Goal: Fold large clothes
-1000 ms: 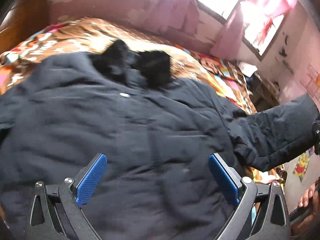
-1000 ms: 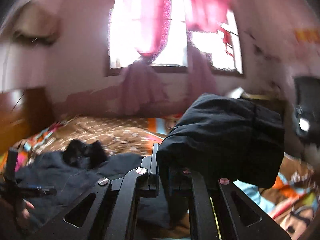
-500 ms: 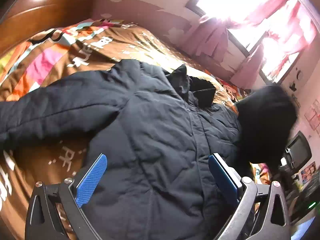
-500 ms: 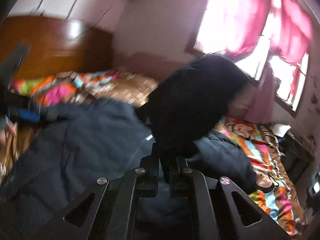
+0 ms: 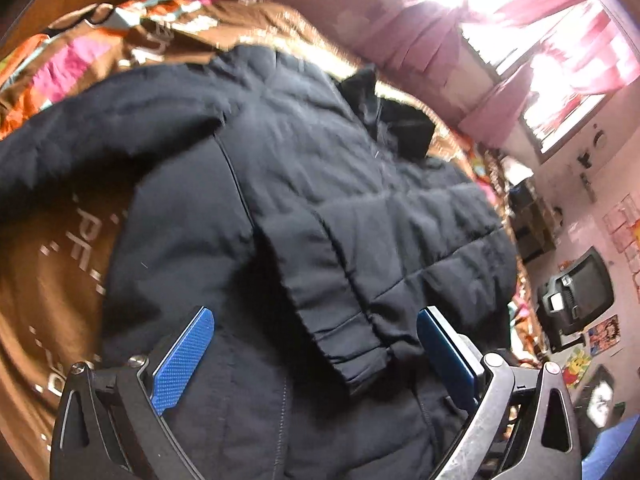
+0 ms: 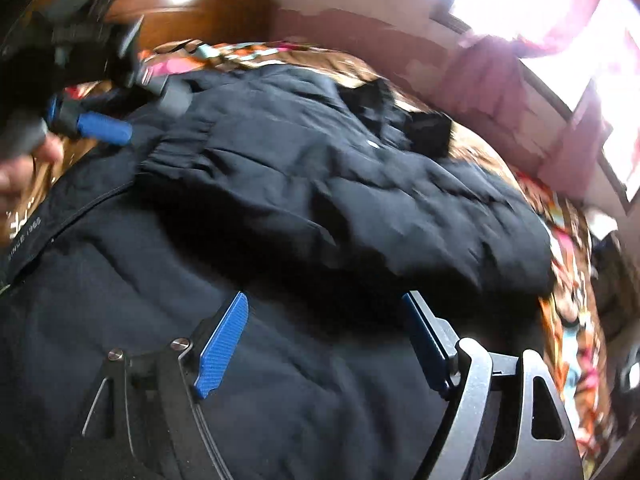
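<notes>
I see the dark jacket (image 5: 304, 208) spread on the bed (image 5: 60, 264), one sleeve (image 6: 328, 184) folded across its front. My left gripper (image 5: 316, 344) hangs spread above the sleeve's cuff (image 5: 352, 344), pinching nothing. My right gripper (image 6: 324, 340) is opening over the jacket, nothing pressed between its blue pads (image 6: 222, 344).

Pink walls (image 5: 624, 168), bright window (image 5: 560, 120) with pink curtains (image 5: 492, 108), wooden headboard (image 6: 208, 12), bed under colourful patterned bedspread (image 5: 68, 60).
</notes>
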The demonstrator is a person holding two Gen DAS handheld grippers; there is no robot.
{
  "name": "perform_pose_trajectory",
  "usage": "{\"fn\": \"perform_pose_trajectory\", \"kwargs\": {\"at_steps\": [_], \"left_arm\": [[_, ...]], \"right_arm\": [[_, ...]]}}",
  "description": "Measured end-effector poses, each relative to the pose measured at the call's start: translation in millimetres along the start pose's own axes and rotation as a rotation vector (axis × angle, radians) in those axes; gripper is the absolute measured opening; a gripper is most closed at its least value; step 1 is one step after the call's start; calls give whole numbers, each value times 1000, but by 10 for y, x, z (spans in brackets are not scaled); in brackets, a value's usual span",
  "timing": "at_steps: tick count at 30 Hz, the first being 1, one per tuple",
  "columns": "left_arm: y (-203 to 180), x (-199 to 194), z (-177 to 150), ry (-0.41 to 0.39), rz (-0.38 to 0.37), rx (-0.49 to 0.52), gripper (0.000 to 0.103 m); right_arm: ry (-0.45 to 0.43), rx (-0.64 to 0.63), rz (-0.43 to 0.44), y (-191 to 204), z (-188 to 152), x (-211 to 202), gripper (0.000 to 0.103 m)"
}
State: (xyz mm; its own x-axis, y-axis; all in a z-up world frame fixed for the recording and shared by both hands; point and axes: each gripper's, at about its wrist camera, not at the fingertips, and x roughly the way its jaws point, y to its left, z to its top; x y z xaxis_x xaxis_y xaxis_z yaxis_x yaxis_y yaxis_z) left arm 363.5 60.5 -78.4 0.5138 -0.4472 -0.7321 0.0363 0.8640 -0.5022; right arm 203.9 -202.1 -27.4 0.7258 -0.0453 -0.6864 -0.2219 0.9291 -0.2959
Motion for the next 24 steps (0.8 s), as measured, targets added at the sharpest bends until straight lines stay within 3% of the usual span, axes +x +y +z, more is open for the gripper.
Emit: {"fn": "perform_pose_trajectory", "kwargs": {"at_steps": [2,5,6,9,13,17,19,21,24], "left_arm": [[-50,70,-24,10,40,11,87],[-160,114,-28,-1,109,59,48],[-193,130,-25,14,118,73,27],[-339,72,-11,-25,194,130,7],[-548,-159,81,-129,275,233,4],[-602,-420,229,-267,384,294,4],[-540,-437,291,-287,421,297,4],[-475,-374,342,-282,438,289,4],[-345,-144,391,-218,443,266,3]], "right_arm": [[7,48,-19,-217,-141,-88,75],[10,122,-35,-428,-354,-215,75],[8,138,-38,-473,-404,-237,75],[5,184,-60,-616,-500,-275,75],[-16,233,-56,-780,-371,-235,75],[-79,241,-58,-947,42,-41,81],[-109,239,-36,-928,272,101,90],[-128,237,1,-838,492,307,90],[-86,213,61,-612,765,746,90]]}}
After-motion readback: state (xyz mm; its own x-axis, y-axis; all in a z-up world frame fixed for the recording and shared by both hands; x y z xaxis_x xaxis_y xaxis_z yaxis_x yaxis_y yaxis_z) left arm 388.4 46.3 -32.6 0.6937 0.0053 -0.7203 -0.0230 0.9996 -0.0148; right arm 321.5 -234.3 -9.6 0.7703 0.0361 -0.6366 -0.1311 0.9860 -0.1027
